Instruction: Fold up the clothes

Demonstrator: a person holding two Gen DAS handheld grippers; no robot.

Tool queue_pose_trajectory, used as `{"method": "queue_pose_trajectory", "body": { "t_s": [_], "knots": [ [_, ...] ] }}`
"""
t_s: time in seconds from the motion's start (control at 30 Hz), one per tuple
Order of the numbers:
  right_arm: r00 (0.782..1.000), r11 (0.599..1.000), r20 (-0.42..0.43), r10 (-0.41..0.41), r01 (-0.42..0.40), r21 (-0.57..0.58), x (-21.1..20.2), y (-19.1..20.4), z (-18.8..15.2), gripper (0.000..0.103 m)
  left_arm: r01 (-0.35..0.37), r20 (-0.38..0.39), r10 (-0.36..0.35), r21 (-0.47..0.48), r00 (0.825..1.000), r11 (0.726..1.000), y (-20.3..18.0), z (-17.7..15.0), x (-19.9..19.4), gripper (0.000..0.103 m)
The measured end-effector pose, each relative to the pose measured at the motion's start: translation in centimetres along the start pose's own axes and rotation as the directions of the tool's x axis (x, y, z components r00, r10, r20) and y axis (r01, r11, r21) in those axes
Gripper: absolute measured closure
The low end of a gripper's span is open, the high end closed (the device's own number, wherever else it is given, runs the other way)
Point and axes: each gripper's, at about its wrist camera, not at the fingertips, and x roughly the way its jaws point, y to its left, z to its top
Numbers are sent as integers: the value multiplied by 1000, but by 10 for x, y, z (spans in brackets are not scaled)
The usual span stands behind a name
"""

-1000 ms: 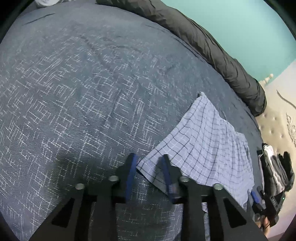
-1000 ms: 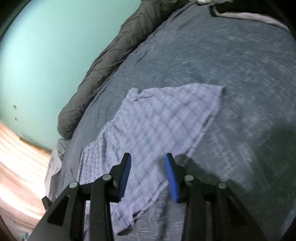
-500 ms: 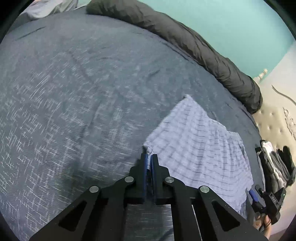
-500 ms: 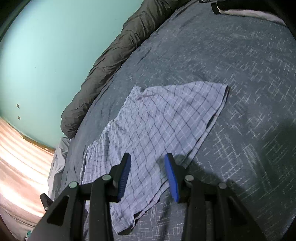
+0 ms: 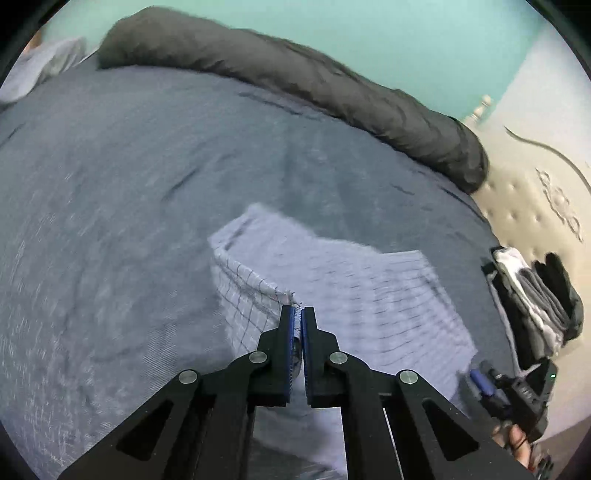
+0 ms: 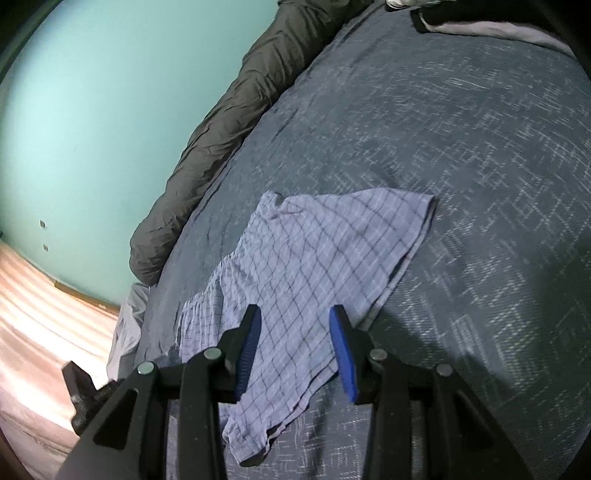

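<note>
Light blue checked shorts (image 5: 362, 291) lie on the dark grey patterned bed cover (image 5: 110, 206). My left gripper (image 5: 297, 314) is shut on a corner of the shorts and holds it lifted, so the cloth hangs folded over beneath it. In the right wrist view the shorts (image 6: 314, 254) lie spread flat. My right gripper (image 6: 295, 317) is open, its blue pads just above the shorts' near part, touching nothing that I can see.
A long dark rolled duvet (image 5: 295, 81) lies along the teal wall (image 6: 92, 92). A pile of dark and white clothes (image 5: 532, 299) sits at the bed's right edge by the beige tufted headboard (image 5: 535, 192). More garments (image 6: 480, 22) lie at the far end.
My left gripper closed on the shorts' corner and has lifted and carried it over the garment. My right gripper stayed open and hardly moved.
</note>
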Motion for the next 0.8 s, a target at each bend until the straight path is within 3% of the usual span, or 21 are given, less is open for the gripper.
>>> {"method": "queue_pose_trajectory", "body": {
  "t_s": [0.23,0.4,0.6,0.73,0.8],
  "knots": [
    [1000,999,28,8,-9,41,-17,-16,15,64,101,-89,-91,125,992,987,-121,11,37,99],
    [999,997,39,15,-18,75,-29,-32,27,64,173,-223,-131,182,966,968,-201,-16,97,99],
    [999,995,42,9,-13,99,-39,-51,38,64,188,-322,-103,247,941,951,-246,-63,143,99],
    [999,994,40,10,-14,113,-40,-59,43,64,174,-379,-82,216,922,961,-241,-77,165,99],
    [999,993,32,15,-19,115,-37,-60,44,64,173,-375,-82,216,924,961,-236,-76,160,93]
  ]
}}
